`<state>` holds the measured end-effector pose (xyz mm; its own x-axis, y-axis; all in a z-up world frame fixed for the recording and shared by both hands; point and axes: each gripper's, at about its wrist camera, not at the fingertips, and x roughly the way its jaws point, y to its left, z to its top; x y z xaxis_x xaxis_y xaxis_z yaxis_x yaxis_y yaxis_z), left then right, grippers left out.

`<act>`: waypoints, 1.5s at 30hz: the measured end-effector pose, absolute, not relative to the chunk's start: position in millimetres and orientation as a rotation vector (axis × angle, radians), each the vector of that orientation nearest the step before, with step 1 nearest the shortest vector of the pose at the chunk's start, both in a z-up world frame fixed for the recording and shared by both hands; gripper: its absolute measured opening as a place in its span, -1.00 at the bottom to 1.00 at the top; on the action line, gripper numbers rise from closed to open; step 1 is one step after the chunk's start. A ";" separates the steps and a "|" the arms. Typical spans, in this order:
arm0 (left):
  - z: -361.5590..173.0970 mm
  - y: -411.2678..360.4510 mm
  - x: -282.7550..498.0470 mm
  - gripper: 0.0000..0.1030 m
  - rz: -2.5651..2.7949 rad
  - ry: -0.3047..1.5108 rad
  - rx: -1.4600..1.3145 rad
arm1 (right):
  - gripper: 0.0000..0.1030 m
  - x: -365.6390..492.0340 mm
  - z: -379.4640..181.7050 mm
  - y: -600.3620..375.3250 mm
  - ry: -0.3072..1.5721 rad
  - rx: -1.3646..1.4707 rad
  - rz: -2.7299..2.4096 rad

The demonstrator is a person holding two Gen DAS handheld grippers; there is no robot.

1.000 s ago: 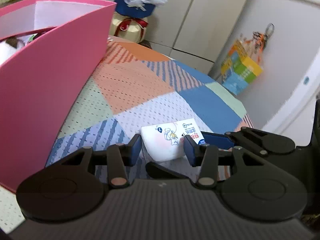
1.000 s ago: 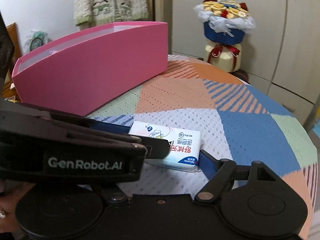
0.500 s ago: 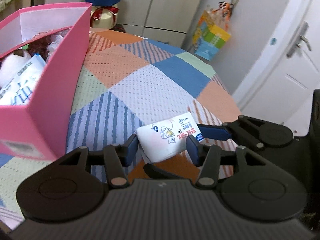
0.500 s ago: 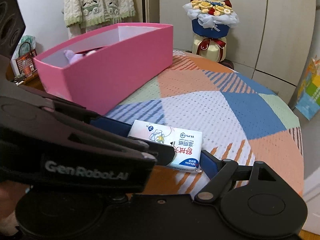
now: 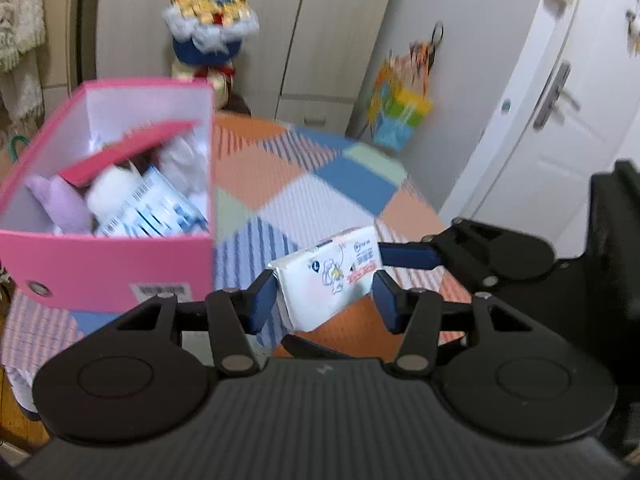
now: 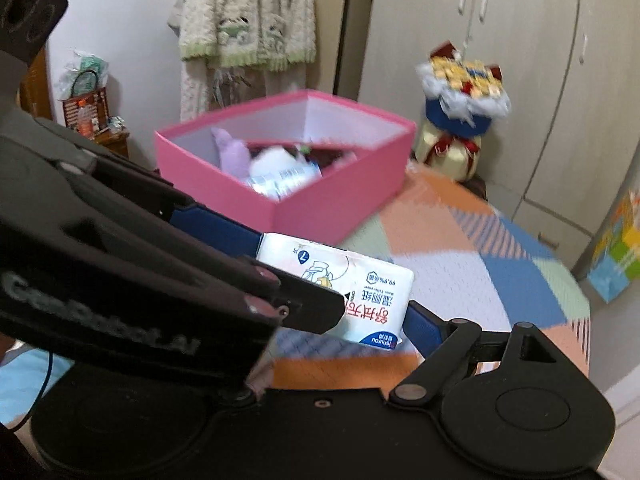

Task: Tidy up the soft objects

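Softness is the point here: the white plastic-wrapped tissue pack (image 5: 334,276) looks light, squashy and a bit slick. It hangs lower centre of both views, lifted clear of the patchwork-covered surface (image 5: 320,184). Both grippers bracket it — left hand-held gripper (image 5: 326,298) across its short sides, right hand-held gripper (image 6: 332,276) across its ends, jaws just eased wider. Grip the flat ends. The pink cardboard box (image 5: 100,264) sits at left.
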<state>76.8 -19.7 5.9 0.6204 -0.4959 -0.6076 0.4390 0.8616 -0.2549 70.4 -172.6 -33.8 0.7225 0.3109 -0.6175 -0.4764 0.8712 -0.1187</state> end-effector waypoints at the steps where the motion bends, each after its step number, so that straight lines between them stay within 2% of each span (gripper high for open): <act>1: 12.0 -14.5 74.9 0.00 -0.535 0.708 -0.086 | 0.73 71.0 -28.8 -168.2 0.611 -0.275 0.448; 9: 48.3 20.5 79.1 0.00 -0.476 0.551 -0.076 | 0.73 99.2 -0.2 -137.4 0.504 -0.222 0.490; 17: 61.4 43.3 127.6 0.00 -0.418 0.510 -0.078 | 0.72 159.6 6.6 -106.6 0.481 -0.231 0.538; 25: 49.5 45.1 194.8 0.01 -0.302 0.534 -0.057 | 0.65 233.1 -7.2 -98.3 0.551 -0.147 0.614; 33: 22.0 70.0 245.3 0.00 -0.252 0.572 -0.220 | 0.63 286.0 -33.0 -102.6 0.664 -0.018 0.685; 36: 8.9 72.4 256.2 0.00 -0.220 0.590 -0.254 | 0.60 292.3 -38.5 -96.4 0.656 -0.079 0.629; 38: 4.2 71.2 258.0 0.00 -0.161 0.563 -0.219 | 0.50 295.7 -41.1 -96.2 0.653 -0.108 0.607; 45: 6.4 79.5 249.1 0.01 -0.130 0.548 -0.160 | 0.50 273.2 -38.9 -128.5 0.607 -0.051 0.613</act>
<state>249.1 79.5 6.4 0.8457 -0.1649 -0.5076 0.0796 0.9794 -0.1855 273.2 -128.5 -38.9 0.6500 0.5253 -0.5492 -0.5543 0.8221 0.1301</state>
